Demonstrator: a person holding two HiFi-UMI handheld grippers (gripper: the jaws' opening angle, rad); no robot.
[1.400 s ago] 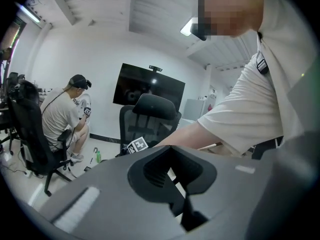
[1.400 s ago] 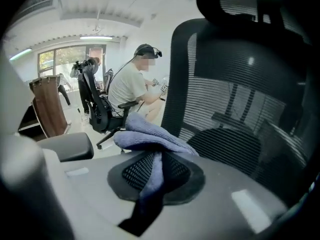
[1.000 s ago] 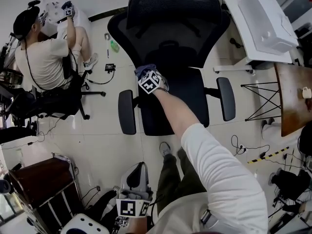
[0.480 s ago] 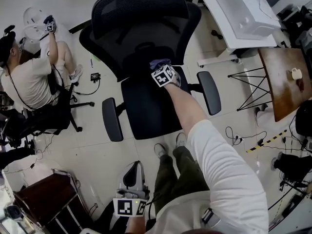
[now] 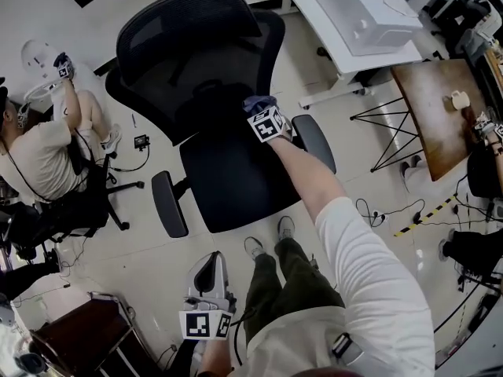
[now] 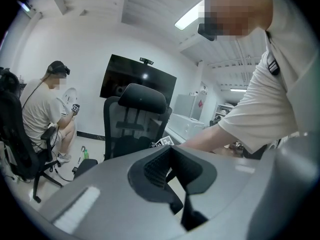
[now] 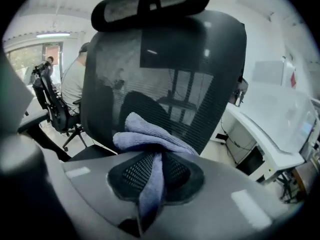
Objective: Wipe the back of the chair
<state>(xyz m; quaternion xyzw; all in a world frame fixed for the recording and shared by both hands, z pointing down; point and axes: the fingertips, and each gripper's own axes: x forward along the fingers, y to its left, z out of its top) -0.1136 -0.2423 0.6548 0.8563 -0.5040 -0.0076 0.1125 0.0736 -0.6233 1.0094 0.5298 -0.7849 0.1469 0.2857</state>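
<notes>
Down low by the wearer's leg, the left tool (image 6: 176, 184) hangs idle, its jaws pressed together on nothing. It plays no part for now.

Out ahead, the right tool (image 7: 151, 181) is pinching a blue-grey cloth (image 7: 150, 134), the bunched end flopping forward past the jaws. Over the last second it has swung across the seat (image 5: 228, 179) from the near-left side to the far side. The cloth now sits right up against the lower part of the mesh chair back (image 7: 200, 69), touching it or just short of it; I can't tell which. That reads to me as the approach finished and the wiping about to begin, with nearly all of the back above the tool not yet reached.

No bucket, bin or tray shows near either tool, so the cloth is the only thing carried.

Far off to the left of the right tool a seated person (image 5: 35, 159) works separately; a white desk (image 5: 354, 22) stands beyond the chair.
</notes>
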